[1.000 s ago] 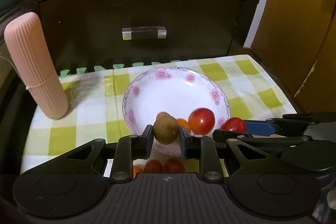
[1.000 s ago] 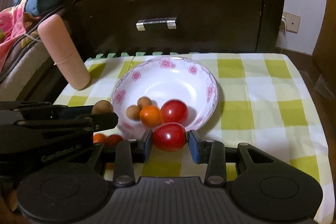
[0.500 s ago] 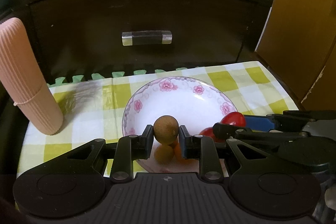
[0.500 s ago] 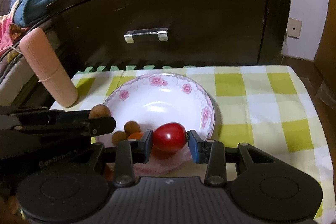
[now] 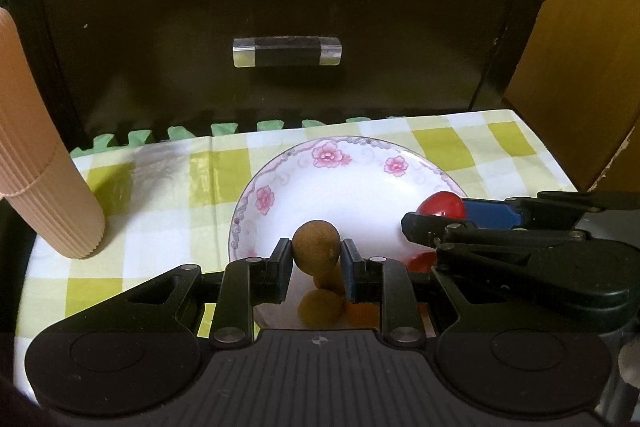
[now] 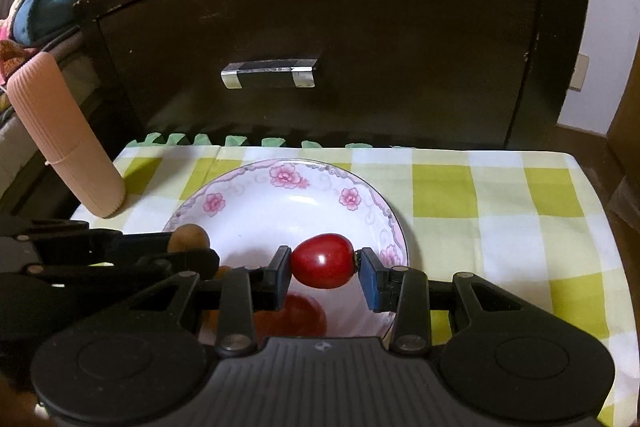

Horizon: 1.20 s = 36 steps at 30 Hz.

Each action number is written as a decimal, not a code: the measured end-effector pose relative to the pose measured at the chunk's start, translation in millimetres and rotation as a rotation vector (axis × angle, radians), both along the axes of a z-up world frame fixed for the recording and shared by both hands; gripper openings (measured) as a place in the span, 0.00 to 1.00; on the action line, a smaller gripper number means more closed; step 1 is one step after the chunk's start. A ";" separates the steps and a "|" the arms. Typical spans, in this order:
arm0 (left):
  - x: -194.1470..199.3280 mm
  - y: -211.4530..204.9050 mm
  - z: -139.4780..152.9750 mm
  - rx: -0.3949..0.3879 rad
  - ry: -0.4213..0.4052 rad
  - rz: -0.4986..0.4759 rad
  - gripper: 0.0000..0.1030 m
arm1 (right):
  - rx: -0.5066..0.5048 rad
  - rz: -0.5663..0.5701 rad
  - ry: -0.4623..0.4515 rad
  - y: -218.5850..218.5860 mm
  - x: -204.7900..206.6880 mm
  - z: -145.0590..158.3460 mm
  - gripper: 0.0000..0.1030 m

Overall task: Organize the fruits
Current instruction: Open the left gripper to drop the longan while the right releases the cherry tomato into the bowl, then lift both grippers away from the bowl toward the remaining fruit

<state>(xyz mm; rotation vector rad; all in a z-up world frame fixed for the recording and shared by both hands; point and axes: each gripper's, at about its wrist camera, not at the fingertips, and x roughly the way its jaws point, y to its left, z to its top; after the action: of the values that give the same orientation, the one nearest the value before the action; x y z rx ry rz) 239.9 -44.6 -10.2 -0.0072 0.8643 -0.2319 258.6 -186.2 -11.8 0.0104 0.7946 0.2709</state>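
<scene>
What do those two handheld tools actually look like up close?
Both are matte black plastic. The left tool has a ribbed base plate with a small round crosshair mark, two round discs at its sides, silver screw heads on angular linkage arms, and flat pads, one of them blue. The right tool matches it. No cables or sleeves show.

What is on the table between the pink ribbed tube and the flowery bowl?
Nothing. Only bare checked cloth lies between the pink tube and the bowl, clearest in the right wrist view.
</scene>
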 end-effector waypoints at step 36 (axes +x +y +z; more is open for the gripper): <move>-16.4 7.2 21.5 -0.025 -0.039 0.032 0.53 | 0.025 -0.025 -0.033 -1.4 -4.5 15.6 0.36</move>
<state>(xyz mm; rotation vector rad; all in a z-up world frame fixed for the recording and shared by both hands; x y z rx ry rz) 223.5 -37.4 11.3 -0.0403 0.8216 -0.2119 254.1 -187.6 3.8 0.0393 0.7574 0.2571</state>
